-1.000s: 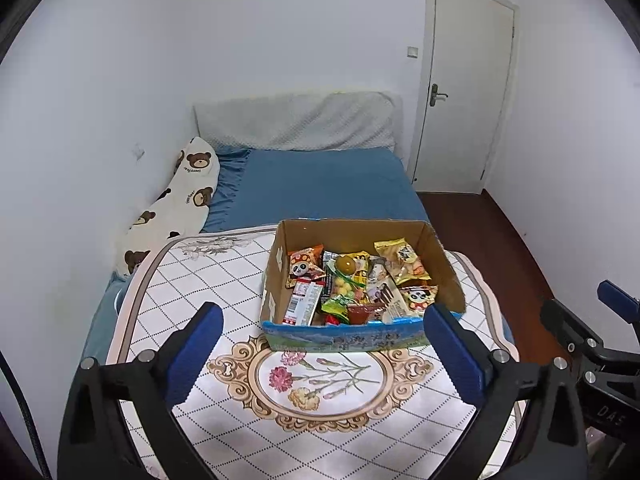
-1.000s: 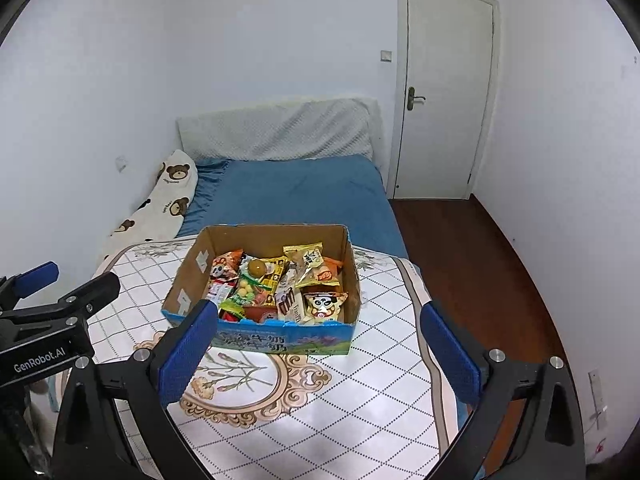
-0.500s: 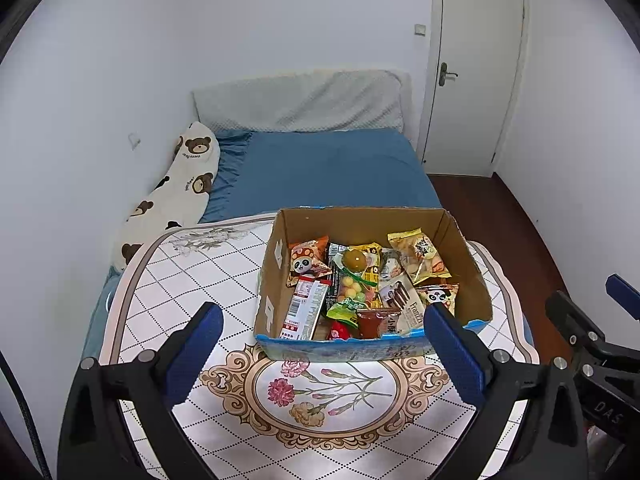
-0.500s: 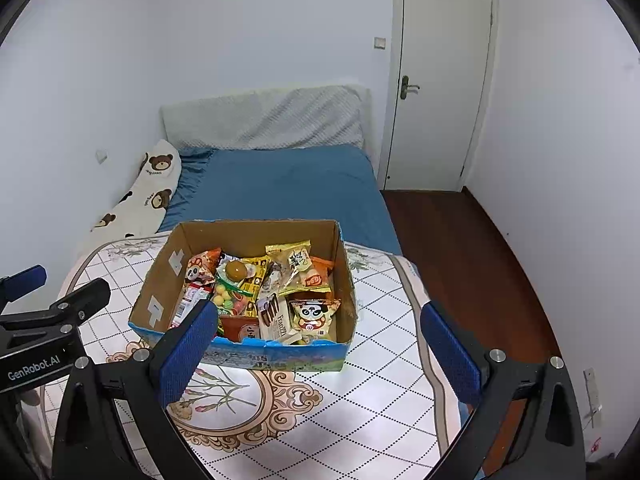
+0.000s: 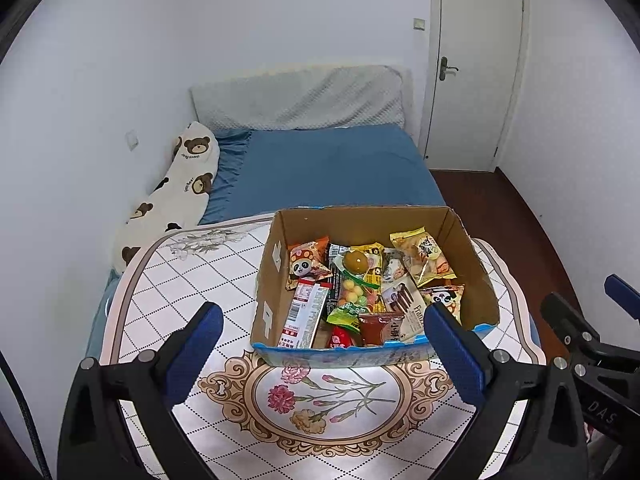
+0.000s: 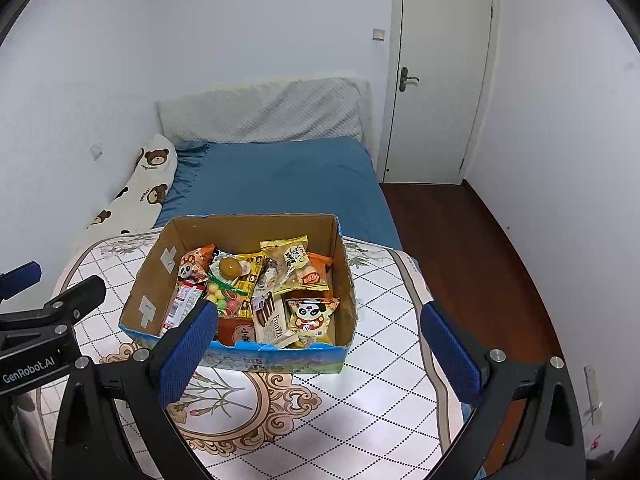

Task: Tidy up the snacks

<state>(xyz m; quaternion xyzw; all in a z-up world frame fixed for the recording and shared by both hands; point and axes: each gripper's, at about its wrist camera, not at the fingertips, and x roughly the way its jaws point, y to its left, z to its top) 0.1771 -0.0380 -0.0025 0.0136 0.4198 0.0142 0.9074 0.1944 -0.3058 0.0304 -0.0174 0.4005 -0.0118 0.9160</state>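
Observation:
A cardboard box point(image 5: 272, 280) point(image 6: 152, 280) full of several snack packets stands on a small table point(image 5: 192, 272) point(image 6: 384, 320) with a white diamond-and-flower cloth. Inside lie a panda packet point(image 5: 306, 264) point(image 6: 310, 314), a white and red bar point(image 5: 304, 314), a Franzzi packet point(image 6: 270, 318) and a yellow packet point(image 5: 420, 256). My left gripper point(image 5: 324, 354) is open and empty, held above the table in front of the box. My right gripper point(image 6: 318, 354) is open and empty, just before the box's front right.
A bed with a blue sheet point(image 5: 332, 168) lies behind the table, with a bear-print pillow point(image 5: 180, 196) along the left wall. A white door point(image 5: 472, 68) and dark wood floor point(image 6: 460, 248) are to the right.
Both grippers have moved forward and tilted down toward the box, which now looks larger and nearer. Both stay open and empty.

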